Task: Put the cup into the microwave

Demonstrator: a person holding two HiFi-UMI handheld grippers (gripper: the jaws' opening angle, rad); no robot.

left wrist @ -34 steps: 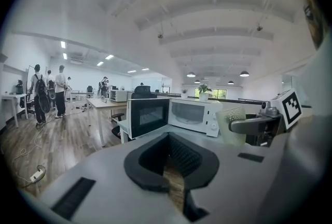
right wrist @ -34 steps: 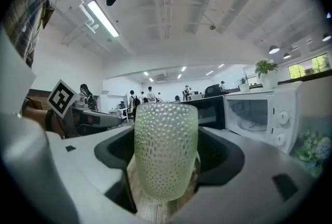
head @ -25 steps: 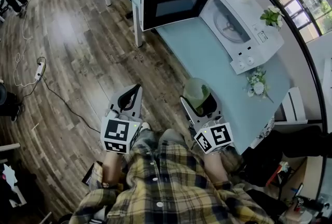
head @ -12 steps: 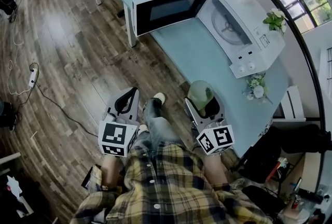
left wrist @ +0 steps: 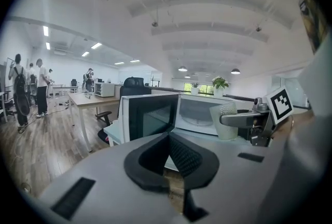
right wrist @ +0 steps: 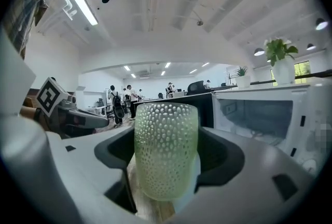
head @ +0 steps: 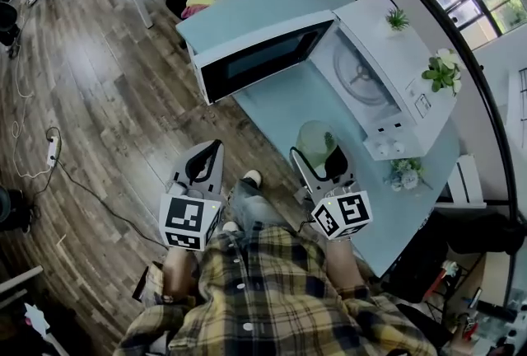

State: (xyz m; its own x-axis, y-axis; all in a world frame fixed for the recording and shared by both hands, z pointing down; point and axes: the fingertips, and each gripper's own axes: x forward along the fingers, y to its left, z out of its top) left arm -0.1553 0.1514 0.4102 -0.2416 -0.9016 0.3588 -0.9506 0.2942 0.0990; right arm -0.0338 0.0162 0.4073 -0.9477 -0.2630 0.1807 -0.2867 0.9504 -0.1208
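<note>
**Cup** (right wrist: 166, 150): pale green, translucent, with a dimpled wall, standing upright. It is gripped in the right claw (right wrist: 167, 166), whose jaws press on its two sides low on the body, so the rim stands above them. In the head view it sits at the near edge of the table (head: 284, 111), near and left of the oven opening. It is not yet inside.

**Left claw** (left wrist: 168, 158): jaws together with nothing between them. It is held to the left of the cup, over the wooden floor (head: 107, 99), and seems to take no part.

**Microwave** (head: 395, 99): white, on the light blue table, far and to the right of the cup. Its door (head: 255, 58) is swung wide to the left. The cavity is exposed, and the turntable (head: 360, 72) looks bare.

**Other items:**
- Two potted plants (head: 398, 18) stand on the oven's top.
- A small bunch of flowers (head: 403, 173) sits on the table just near its control panel.

**Step in hand (judged):** transport. The cup is grasped and is being brought towards the open oven, and the placing has not begun.

**Next move (judged):**
- Carry the cup far and to the right, across the table top.
- Pass to the right of the open door's edge and keep the cup upright.
- Enter the cavity under its upper lip.
- Lower the cup onto the turntable before the right claw's jaws part.
- The flowers lie near the right side of the path and want a margin.
</note>
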